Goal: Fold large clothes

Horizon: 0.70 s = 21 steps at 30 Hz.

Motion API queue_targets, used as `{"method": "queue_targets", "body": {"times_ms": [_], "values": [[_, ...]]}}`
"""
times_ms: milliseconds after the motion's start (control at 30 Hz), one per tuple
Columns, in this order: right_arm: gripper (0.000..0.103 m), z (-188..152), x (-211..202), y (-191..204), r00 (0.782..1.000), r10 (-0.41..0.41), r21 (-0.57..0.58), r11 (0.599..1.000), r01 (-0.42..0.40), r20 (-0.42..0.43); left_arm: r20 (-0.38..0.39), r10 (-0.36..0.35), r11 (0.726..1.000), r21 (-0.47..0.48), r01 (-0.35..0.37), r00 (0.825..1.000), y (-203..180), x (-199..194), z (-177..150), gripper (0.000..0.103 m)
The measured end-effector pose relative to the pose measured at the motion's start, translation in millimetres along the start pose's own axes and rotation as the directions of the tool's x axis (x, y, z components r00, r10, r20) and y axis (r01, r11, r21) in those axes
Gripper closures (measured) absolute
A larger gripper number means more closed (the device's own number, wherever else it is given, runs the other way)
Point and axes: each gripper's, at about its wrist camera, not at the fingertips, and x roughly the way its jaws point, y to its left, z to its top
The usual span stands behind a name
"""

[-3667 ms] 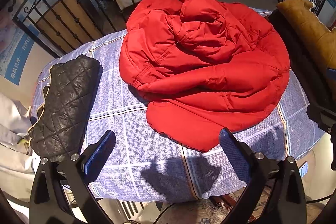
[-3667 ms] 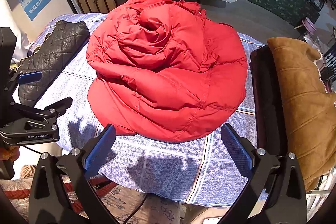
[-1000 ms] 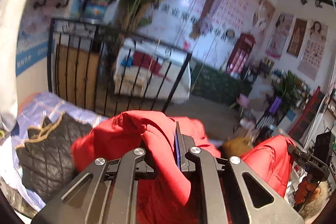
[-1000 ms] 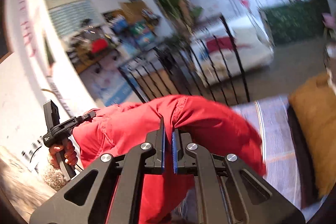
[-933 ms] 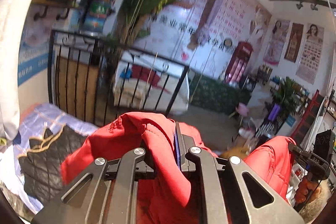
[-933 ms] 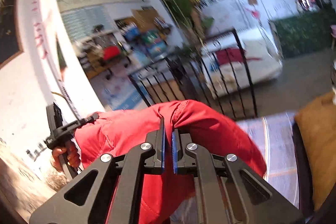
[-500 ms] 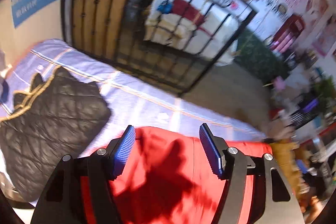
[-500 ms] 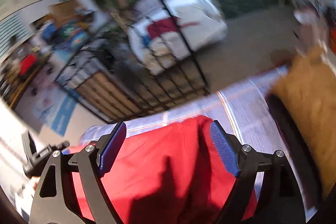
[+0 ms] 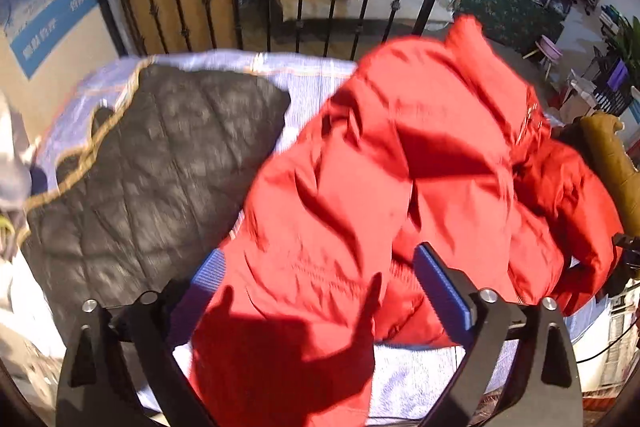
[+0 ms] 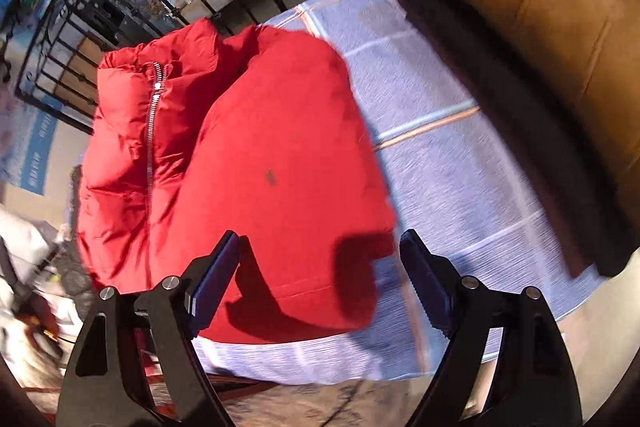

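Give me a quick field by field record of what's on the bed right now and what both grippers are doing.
surface: bed with a blue checked sheet
main item: red puffer jacket, lying front up, zipper showing
beside it: black quilted garment on one side, tan garment on the other
left gripper: jaws opening, above the jacket's near edge, not gripping
right gripper: open over the jacket's hem, not gripping
image quality: motion blur in both views
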Motion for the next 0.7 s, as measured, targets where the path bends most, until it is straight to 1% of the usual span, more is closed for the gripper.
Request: {"method": "queue_targets", "body": {"times_ms": [33,67,100,133,167,200,233,267,300,333,367,400,433,467,500,533,567,600,633,667,700], "values": [[0.021,4,3,12,1.0,0.001,-0.011,1.0,-0.001,-0.005,-0.025,0.0,1.0,0.011,0.001,1.0,-1,12,-6,0.008],[0.022,7,9,17,1.0,-0.002,-0.029,1.0,0.002,0.0,-0.053,0.039,0.998,0.045,-0.036,0.998,-7,28,-15,0.008],[0.022,11,14,21,1.0,0.005,-0.042,0.999,-0.004,0.008,-0.066,0.093,0.993,0.083,-0.087,0.993,-13,37,-23,0.009],[0.035,16,18,24,1.0,0.011,-0.051,0.999,-0.011,0.013,-0.079,0.134,0.985,0.122,-0.124,0.988,-20,45,-28,0.013],[0.061,16,22,36,1.0,0.013,-0.075,0.997,-0.012,0.021,-0.081,0.165,0.974,0.171,-0.15,0.983,-27,55,-31,0.019],[0.074,20,21,43,1.0,0.017,-0.1,0.995,-0.014,0.025,-0.073,0.189,0.966,0.193,-0.172,0.979,-32,61,-32,0.035],[0.078,18,18,50,0.999,0.027,-0.122,0.992,-0.023,0.032,-0.074,0.206,0.962,0.195,-0.189,0.976,-33,69,-31,0.051],[0.083,22,13,56,0.998,0.043,-0.151,0.988,-0.036,0.046,-0.095,0.226,0.961,0.182,-0.206,0.969,-33,76,-27,0.063],[0.085,26,6,61,0.997,0.051,-0.171,0.984,-0.041,0.054,-0.112,0.235,0.963,0.161,-0.216,0.966,-31,81,-22,0.083],[0.087,29,0,66,0.996,0.054,-0.187,0.981,-0.04,0.065,-0.119,0.24,0.965,0.133,-0.224,0.963,-26,83,-17,0.09],[0.089,36,-12,71,0.994,0.051,-0.219,0.975,-0.03,0.093,-0.11,0.256,0.965,0.096,-0.246,0.96,-19,82,-9,0.093],[0.09,45,-27,75,0.991,0.038,-0.256,0.967,-0.003,0.13,-0.084,0.279,0.96,0.059,-0.275,0.957,-13,74,-1,0.096],[0.091,55,-43,78,0.986,0.021,-0.283,0.959,0.027,0.167,-0.044,0.295,0.956,0.02,-0.294,0.955,-5,62,8,0.097],[0.092,64,-56,78,0.982,0.012,-0.297,0.954,0.046,0.188,0.003,0.315,0.949,-0.025,-0.315,0.949,4,41,24,0.097],[0.092,78,-72,79,0.977,0.002,-0.315,0.947,0.067,0.214,0.033,0.319,0.946,-0.067,-0.316,0.947,14,25,37,0.098],[0.092,87,-83,79,0.973,-0.005,-0.33,0.94,0.083,0.232,0.056,0.308,0.948,-0.106,-0.301,0.95,21,11,48,0.098],[0.092,102,-98,82,0.965,-0.02,-0.36,0.926,0.117,0.26,0.099,0.289,0.95,-0.156,-0.272,0.952,31,-9,64,0.098],[0.093,113,-108,85,0.96,-0.031,-0.382,0.913,0.141,0.279,0.137,0.279,0.951,-0.179,-0.254,0.95,35,-24,76,0.098],[0.093,124,-119,87,0.953,-0.034,-0.401,0.902,0.158,0.3,0.176,0.275,0.952,-0.186,-0.243,0.945,36,-38,86,0.098],[0.093,140,-134,91,0.944,-0.024,-0.41,0.897,0.166,0.329,0.235,0.273,0.955,-0.184,-0.233,0.933,33,-56,101,0.098],[0.093,150,-144,93,0.94,-0.013,-0.409,0.898,0.16,0.34,0.29,0.275,0.956,-0.182,-0.229,0.917,29,-71,114,0.098]]}}
